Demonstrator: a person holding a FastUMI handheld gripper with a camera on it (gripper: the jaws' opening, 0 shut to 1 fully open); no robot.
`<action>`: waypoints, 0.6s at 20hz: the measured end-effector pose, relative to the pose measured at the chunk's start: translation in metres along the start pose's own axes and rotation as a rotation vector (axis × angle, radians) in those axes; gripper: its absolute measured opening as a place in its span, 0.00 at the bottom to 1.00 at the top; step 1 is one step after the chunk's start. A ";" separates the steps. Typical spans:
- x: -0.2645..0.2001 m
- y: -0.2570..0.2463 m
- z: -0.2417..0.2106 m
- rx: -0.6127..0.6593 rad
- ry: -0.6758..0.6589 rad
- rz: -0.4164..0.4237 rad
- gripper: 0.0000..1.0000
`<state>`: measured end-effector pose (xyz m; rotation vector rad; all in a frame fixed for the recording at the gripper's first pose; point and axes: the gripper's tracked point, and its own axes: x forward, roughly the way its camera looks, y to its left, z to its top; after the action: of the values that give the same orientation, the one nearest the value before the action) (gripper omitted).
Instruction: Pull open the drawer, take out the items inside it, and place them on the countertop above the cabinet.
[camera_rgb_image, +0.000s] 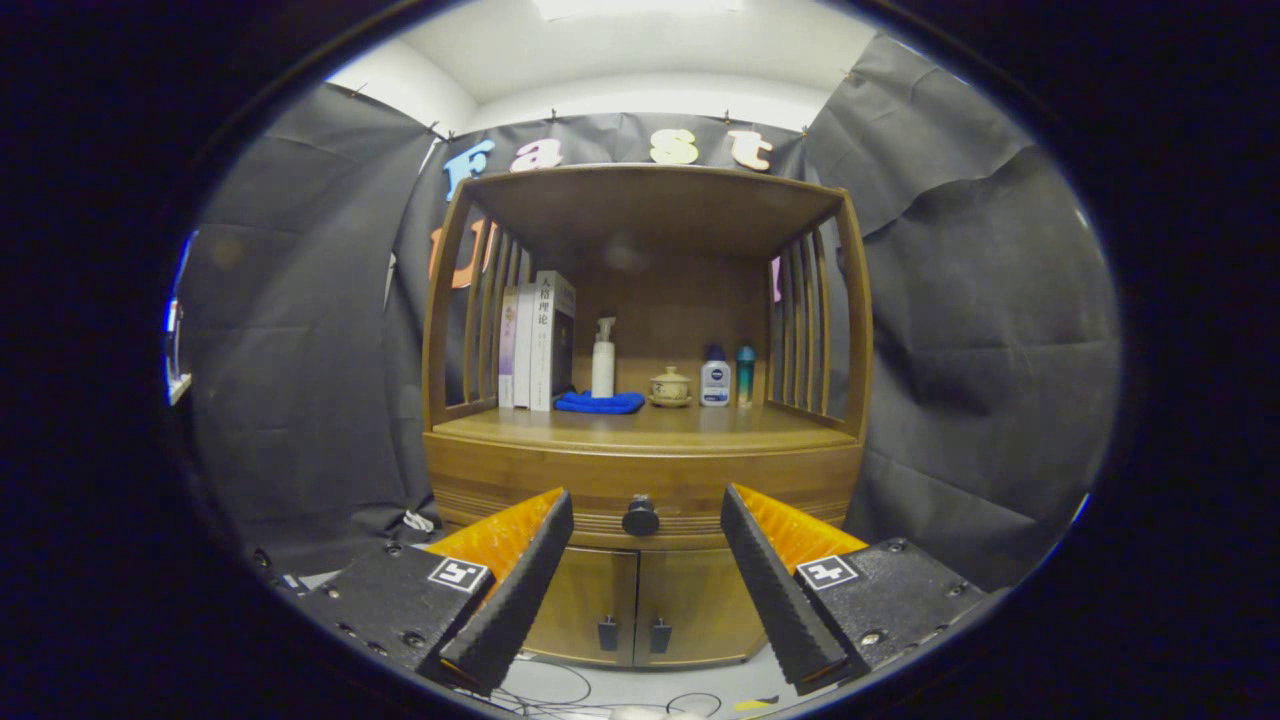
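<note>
Gripper view shows your claw (645, 505) spread wide, holding nothing. You see the drawer (645, 490) closed, its knob (641, 517) at 12 o'clock between the fingers, below the tabletop (650, 425).

Countertop (660, 428) holds books (535, 340), cloth (600, 402), bottles (603, 358).

Staged home corner in a recording booth

A wooden cabinet (645, 480) with books (535, 340), bottles (603, 358) and a small lidded pot (670, 386) stands against black cloth (960, 330) hung as walls.
</note>
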<state>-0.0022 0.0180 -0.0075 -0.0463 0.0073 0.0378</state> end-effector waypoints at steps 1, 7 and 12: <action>0.000 0.001 -0.001 0.003 -0.002 0.006 0.97; 0.012 0.000 -0.021 0.004 0.012 0.006 0.97; 0.032 0.007 -0.048 -0.003 0.044 0.015 0.97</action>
<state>0.0296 0.0239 -0.0561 -0.0504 0.0517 0.0518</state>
